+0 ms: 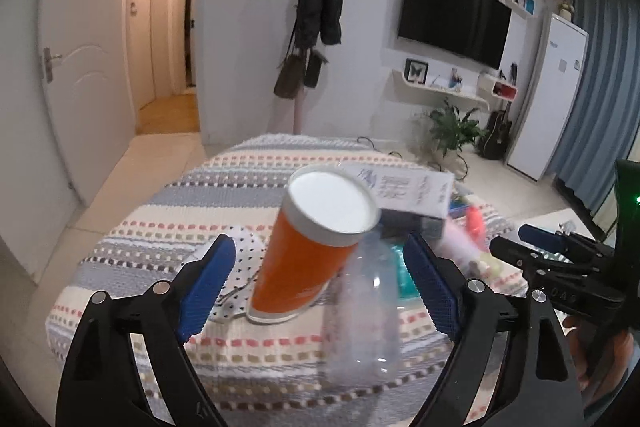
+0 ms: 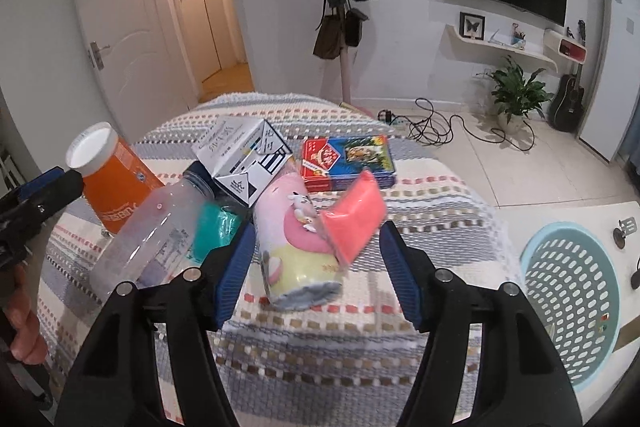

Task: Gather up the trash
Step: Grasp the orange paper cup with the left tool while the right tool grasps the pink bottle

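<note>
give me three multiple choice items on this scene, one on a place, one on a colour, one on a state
1. Where is the light-blue perforated plastic basket?
A. right of the striped woven cloth
B. on the cloth
C. under the TV

2. What colour is the tall cup with the white lid?
A. green
B. orange
C. purple

3. How does the clear plastic bottle stand?
A. upright
B. lying tilted
C. inside the basket

Answers: 1 A, it sits off the cloth's right edge; 2 B, its side is orange; 3 B, it leans among the other trash.
</note>
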The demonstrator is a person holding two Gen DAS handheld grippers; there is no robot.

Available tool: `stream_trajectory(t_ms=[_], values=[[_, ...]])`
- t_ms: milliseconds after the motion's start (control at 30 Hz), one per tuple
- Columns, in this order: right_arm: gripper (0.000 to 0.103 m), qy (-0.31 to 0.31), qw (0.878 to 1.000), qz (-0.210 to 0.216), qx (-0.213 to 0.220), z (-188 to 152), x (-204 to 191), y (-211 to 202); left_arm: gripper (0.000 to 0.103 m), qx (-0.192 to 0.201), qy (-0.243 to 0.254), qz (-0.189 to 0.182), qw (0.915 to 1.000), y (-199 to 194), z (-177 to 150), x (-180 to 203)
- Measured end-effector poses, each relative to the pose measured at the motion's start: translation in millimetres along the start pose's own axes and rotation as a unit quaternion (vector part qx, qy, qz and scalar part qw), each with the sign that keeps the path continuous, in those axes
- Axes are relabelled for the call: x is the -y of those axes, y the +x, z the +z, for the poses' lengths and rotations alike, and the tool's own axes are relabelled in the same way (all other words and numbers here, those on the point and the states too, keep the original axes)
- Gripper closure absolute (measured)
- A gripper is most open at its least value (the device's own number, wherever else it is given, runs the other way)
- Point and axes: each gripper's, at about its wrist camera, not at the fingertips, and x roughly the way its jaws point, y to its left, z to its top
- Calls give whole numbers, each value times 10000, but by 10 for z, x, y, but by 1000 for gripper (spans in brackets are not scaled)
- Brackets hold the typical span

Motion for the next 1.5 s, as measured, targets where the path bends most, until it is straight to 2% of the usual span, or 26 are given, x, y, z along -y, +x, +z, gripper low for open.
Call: stream_trajectory(t_ms=[167, 233, 367, 433, 533, 567, 633, 767, 967, 1167, 1300, 1367, 1500], values=[[42, -74, 9996, 10, -289, 10, -60, 233, 17, -237, 10, -18, 9997, 318, 43, -146], [42, -111, 9992, 8, -371, 11, -97, 302, 17, -314, 1, -150, 9994, 434, 73, -175], [42, -260, 9984, 12, -503, 16, -201, 416, 18, -341, 22, -178, 9993, 552, 65, -176], [42, -298, 9981, 17, -542, 27, -242, 459, 23, -348, -18, -227, 9991, 576, 45, -173], [42, -333, 9974, 23, -631, 58, -297, 541, 41, -455, -26, -294, 9985, 634, 9, -178], [42, -337, 9972, 34, -663, 63, -311, 563, 44, -494, -9, -286, 9984, 654, -11, -180], [42, -373, 9968, 3, -709, 65, -344, 596, 44, -425, 21, -274, 9987, 630, -36, -165], [55, -438, 9960, -57, -775, 36, -382, 614, 45, -283, 68, -216, 9993, 523, -84, -172], [55, -353, 9963, -82, -780, -120, -372, 317, 45, -39, -2, -314, 9995, 269, -81, -196], [55, -164, 9936, 132, -1106, -416, -262, 57, 45, 115, -54, -465, 9988, 46, -116, -150], [54, -144, 9923, 288, -1193, -490, -260, 33, 45, 146, -60, -572, 9982, -32, -155, -96], [48, -116, 9921, 306, -1215, -432, -283, 73, 45, 150, -30, -588, 9982, -59, -171, -65], [46, -68, 9910, 372, -1283, -347, -319, 213, 46, 154, 7, -608, 9980, -107, -194, -12]])
